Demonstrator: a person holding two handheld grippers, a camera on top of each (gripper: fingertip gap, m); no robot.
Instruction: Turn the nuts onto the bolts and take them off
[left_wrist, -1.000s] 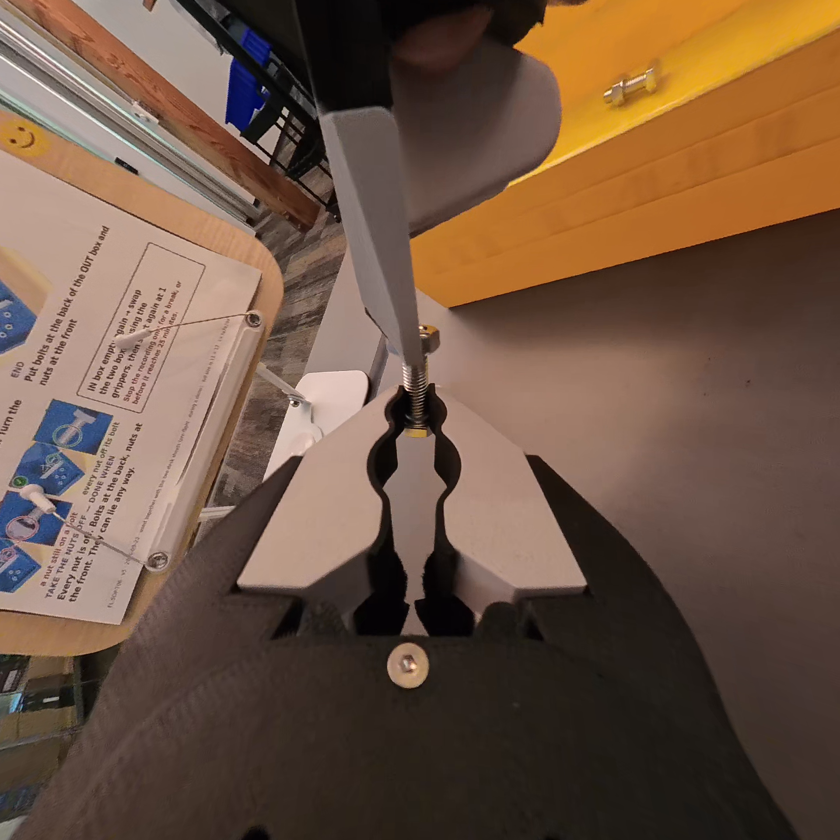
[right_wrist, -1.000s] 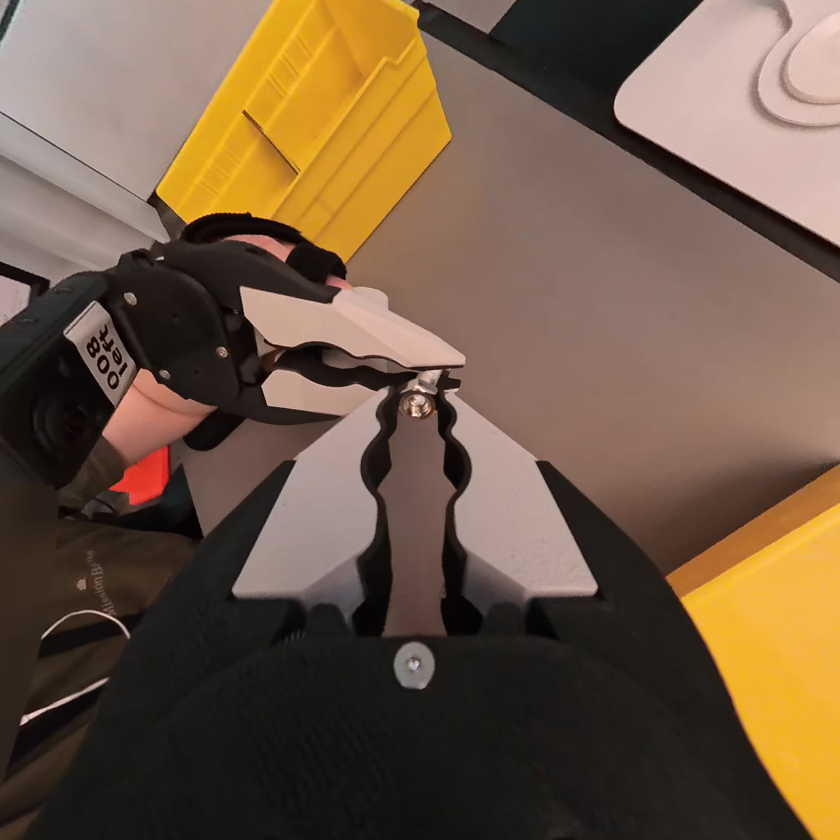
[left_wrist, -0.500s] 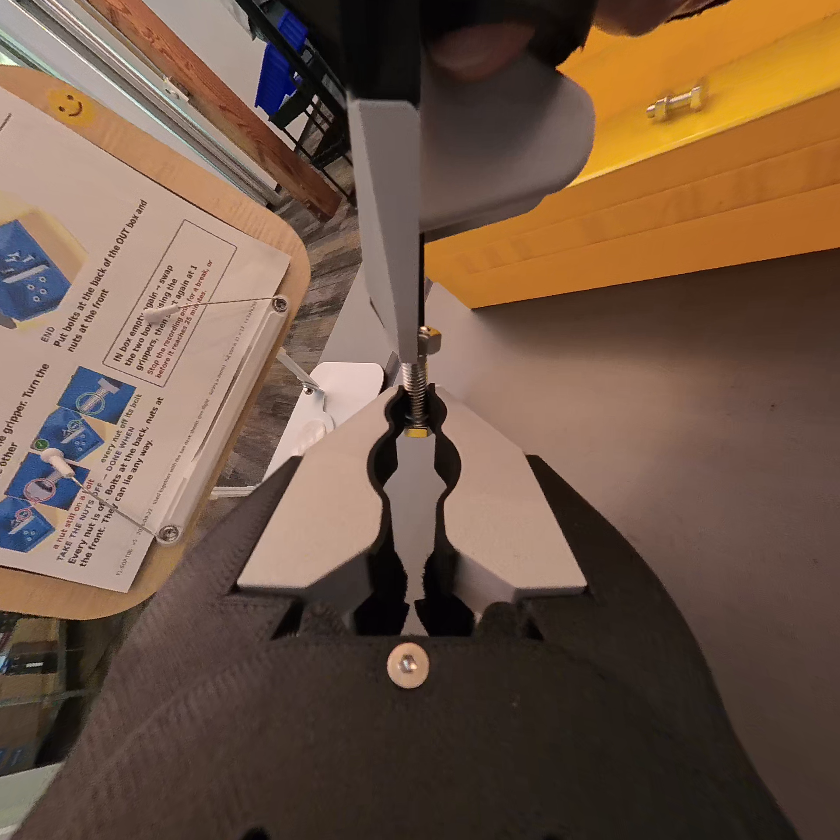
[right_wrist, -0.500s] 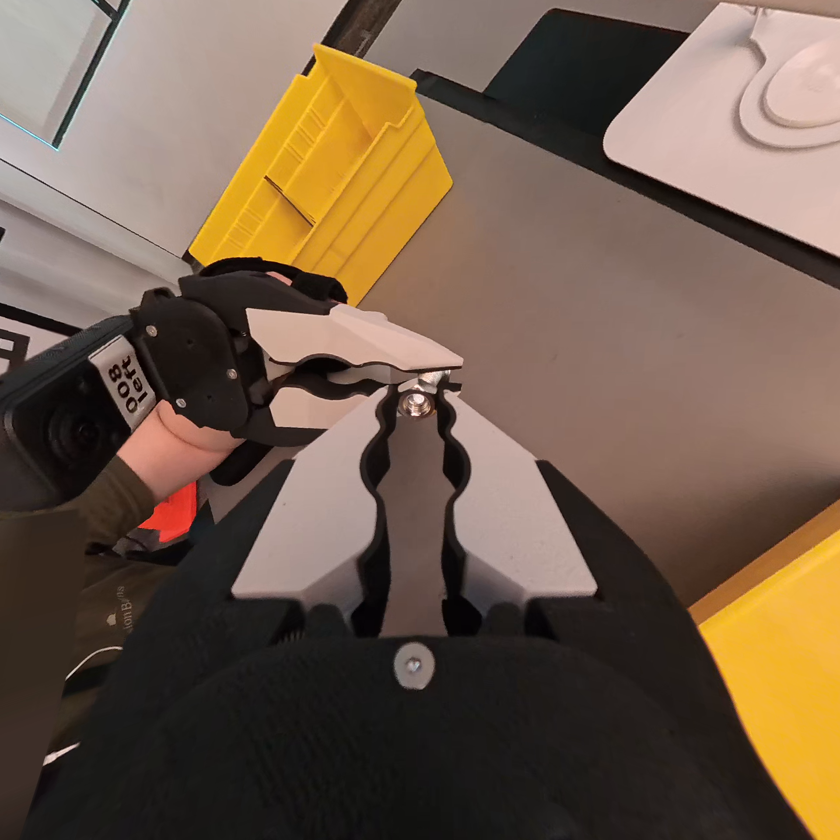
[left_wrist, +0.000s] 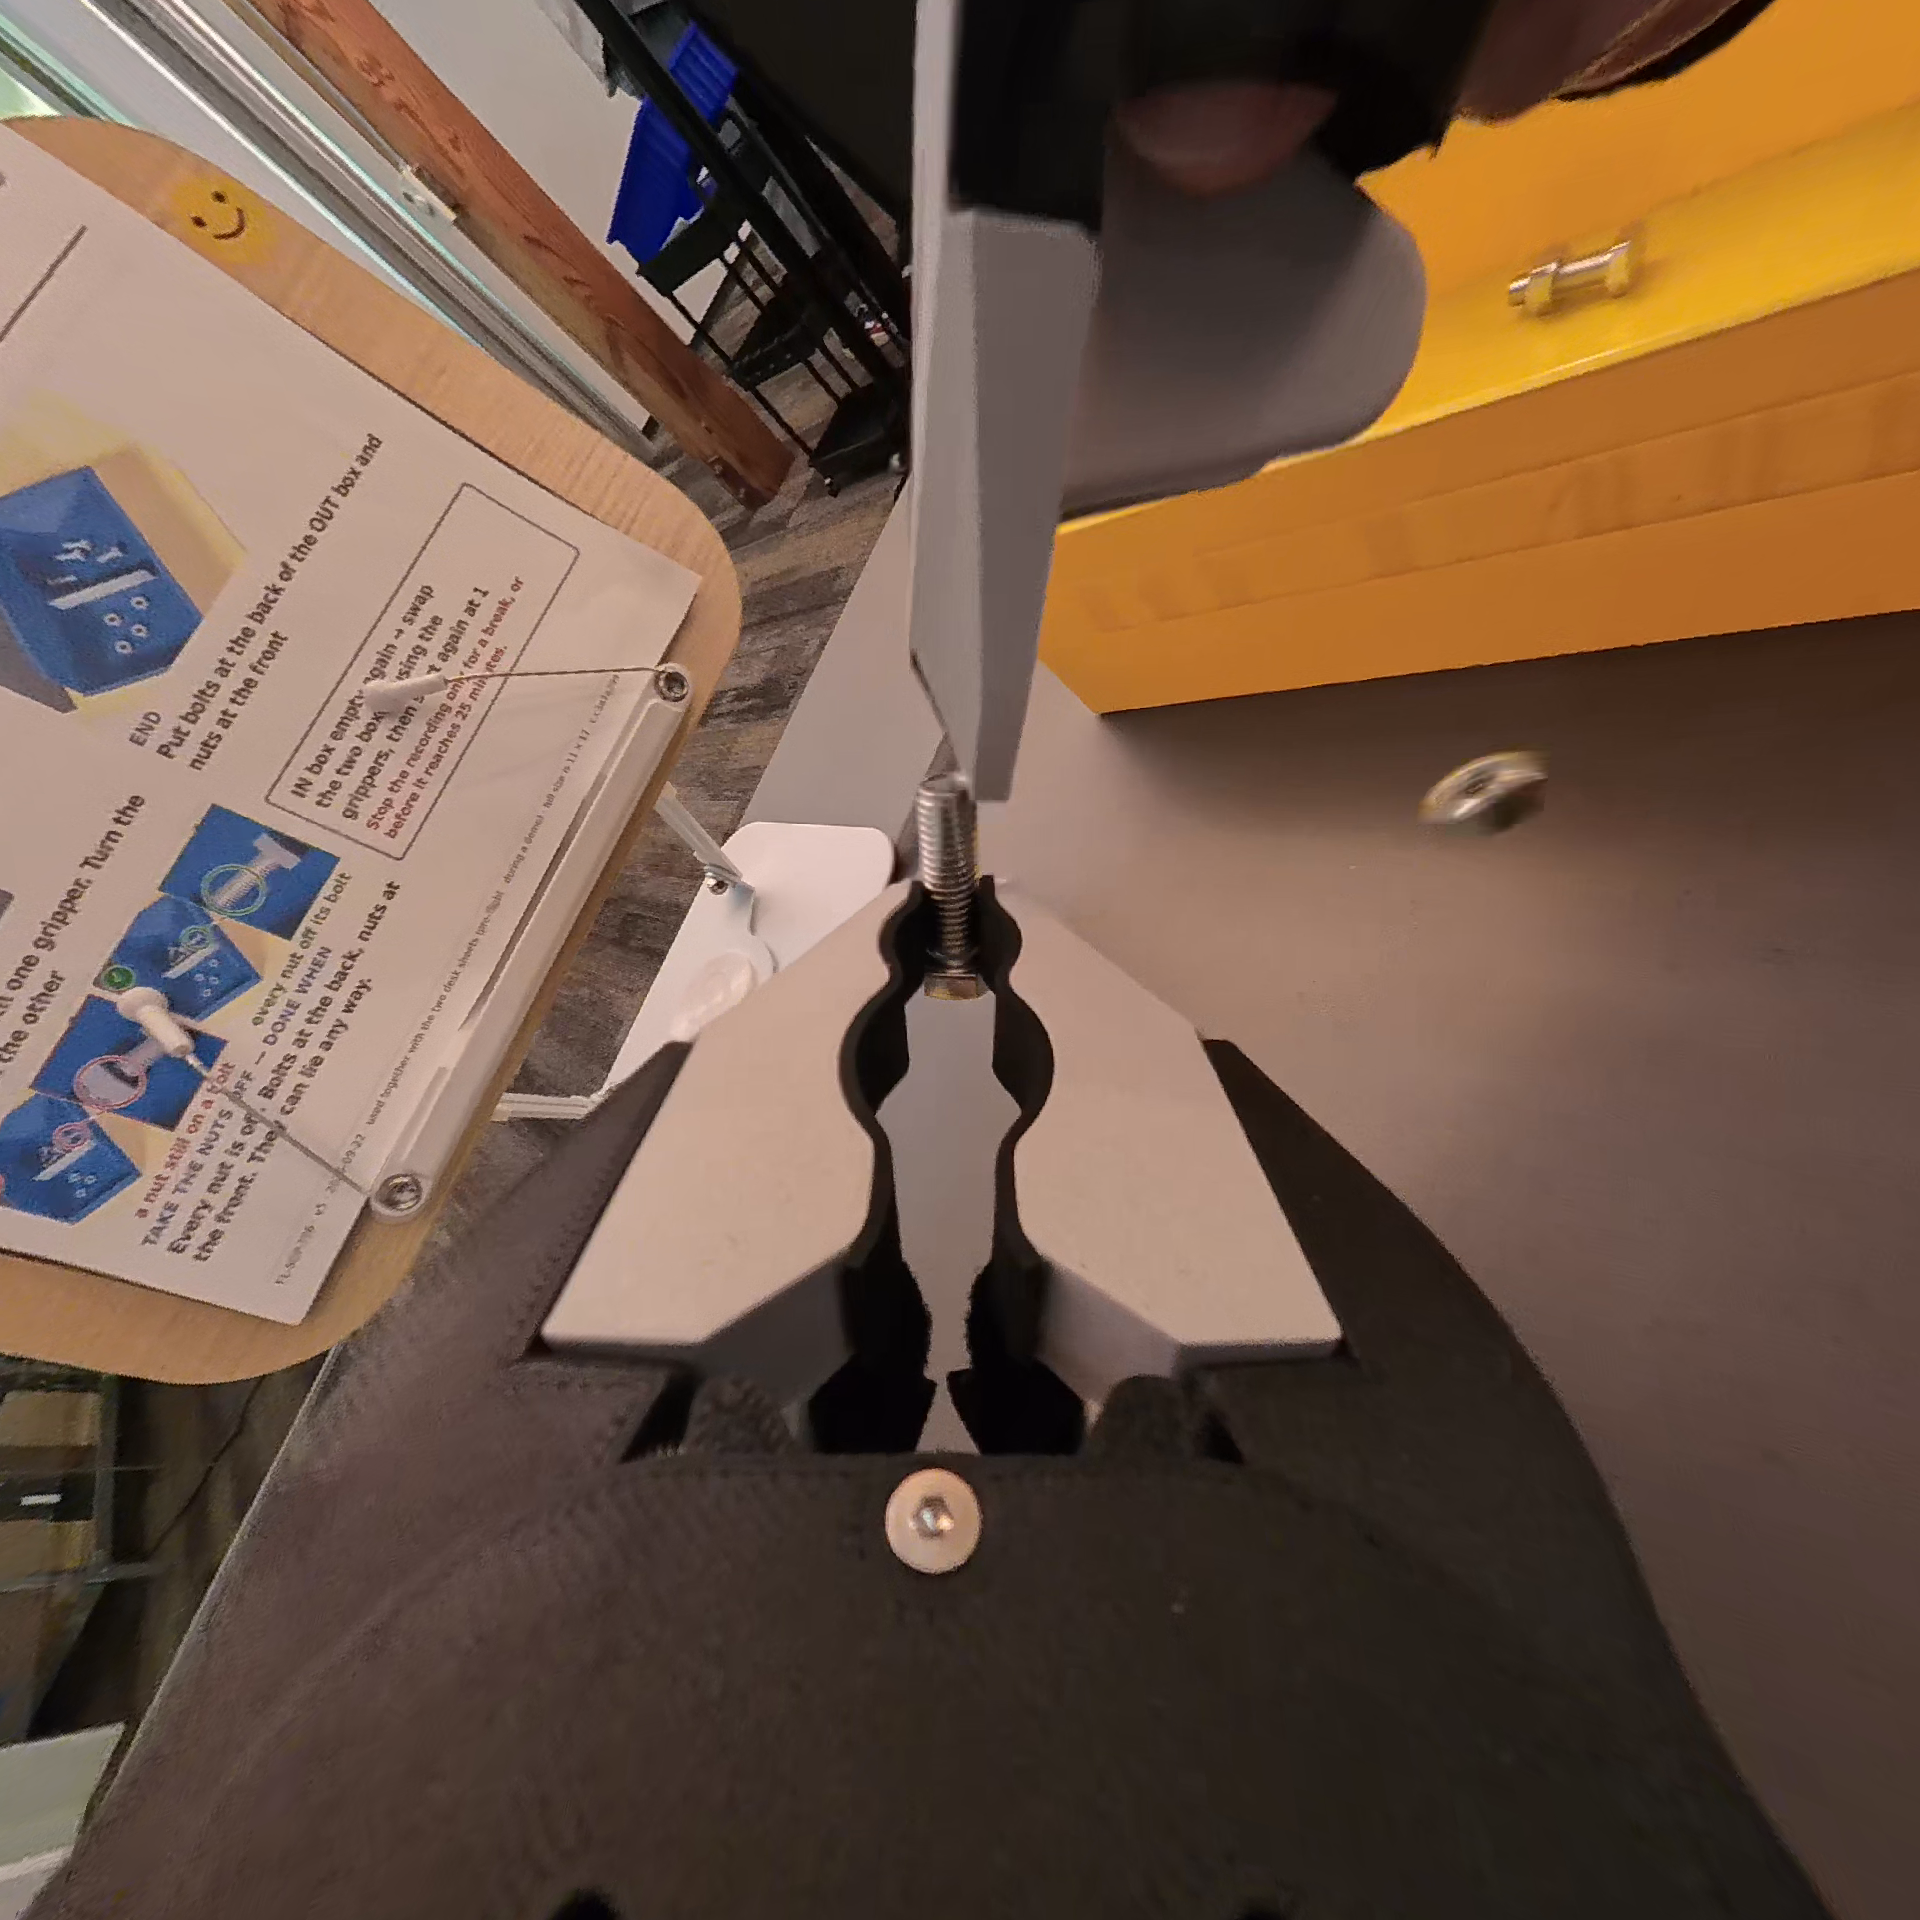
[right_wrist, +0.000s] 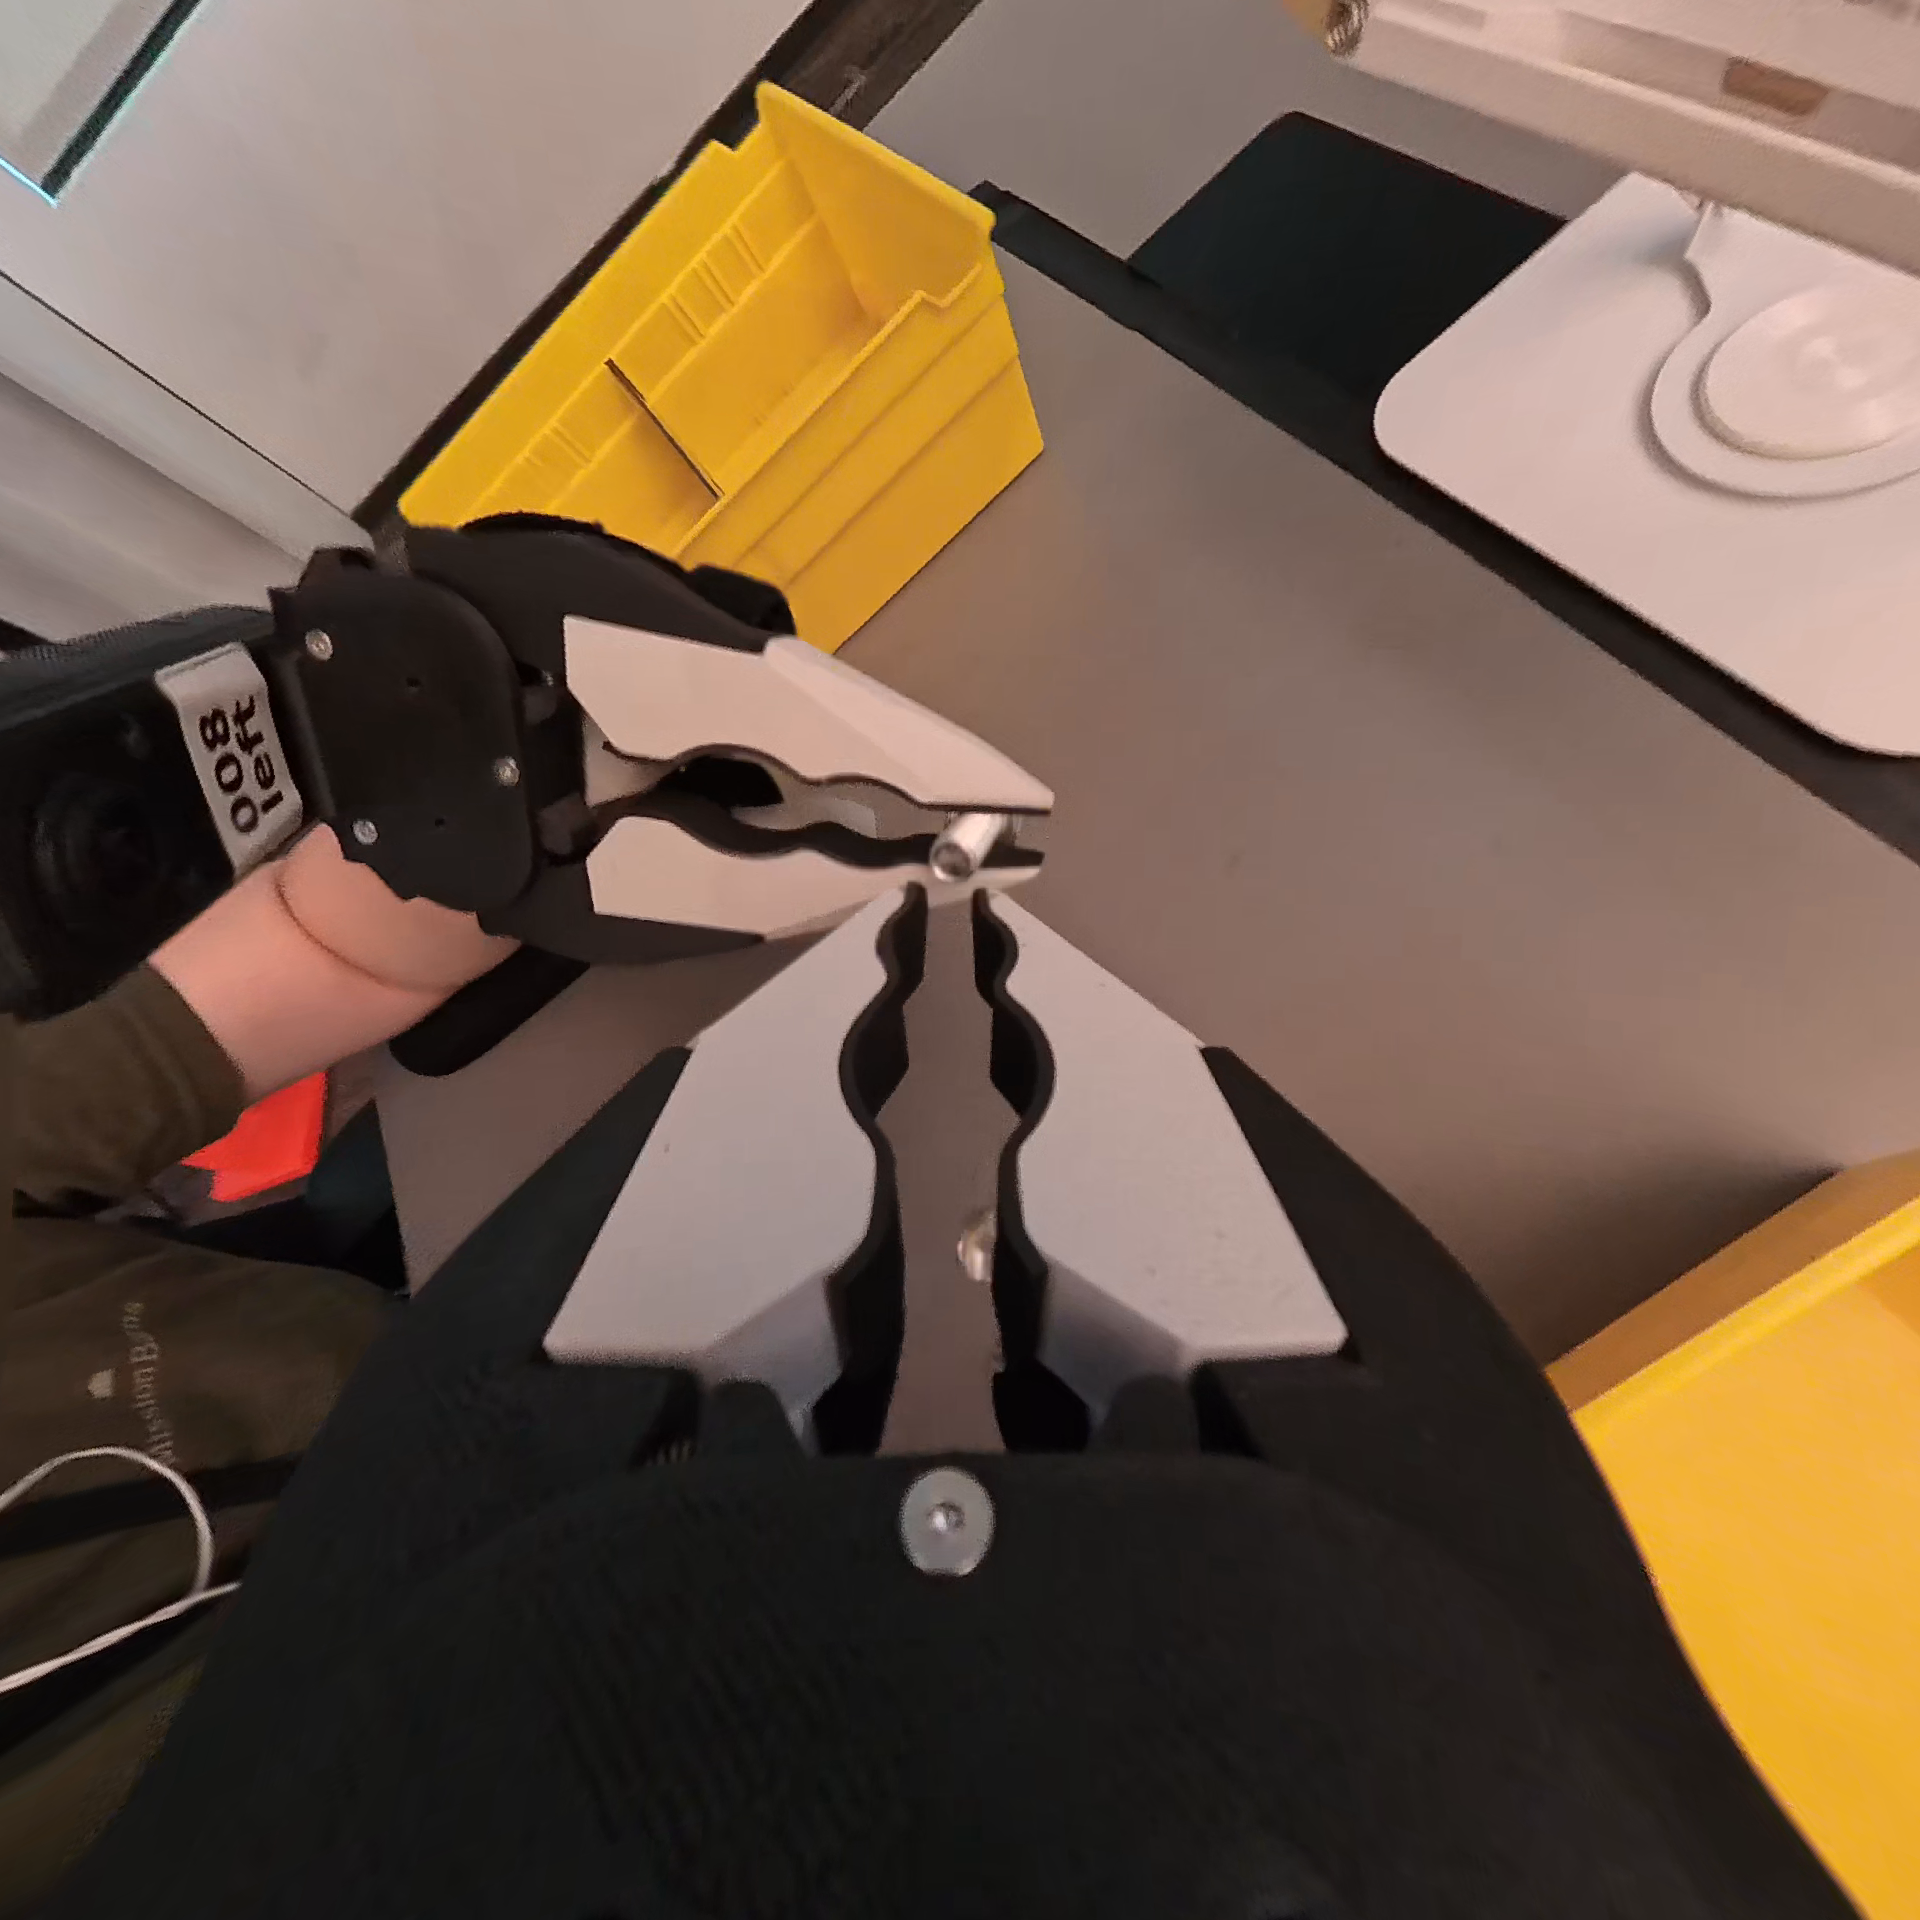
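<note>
Left gripper (left_wrist: 951, 935): pinches the bolt (left_wrist: 945, 883) by its head end at the fingertips, with the threaded shank pointing to 12 o'clock in the left wrist view.
Right gripper (right_wrist: 948, 902): fingers are parted by a narrow slit and grip nothing; the tips sit just beside the bolt's free end.
Nut (left_wrist: 1486, 795): off the bolt and blurred, at 2 o'clock from the bolt over the grey table (left_wrist: 1558, 1091); whether it touches the table cannot be told.
Yellow bin (left_wrist: 1558, 499): at 1 o'clock in the left wrist view, with a second bolt and nut (left_wrist: 1569, 283) lying inside.
Far yellow bin (right_wrist: 748, 416): at 11 o'clock in the right wrist view, on the table's far edge.
Instruction sheet (left_wrist: 312, 831): on a wooden board at 9 o'clock in the left wrist view.
White base plate (right_wrist: 1558, 499): at 2 o'clock in the right wrist view.
</note>
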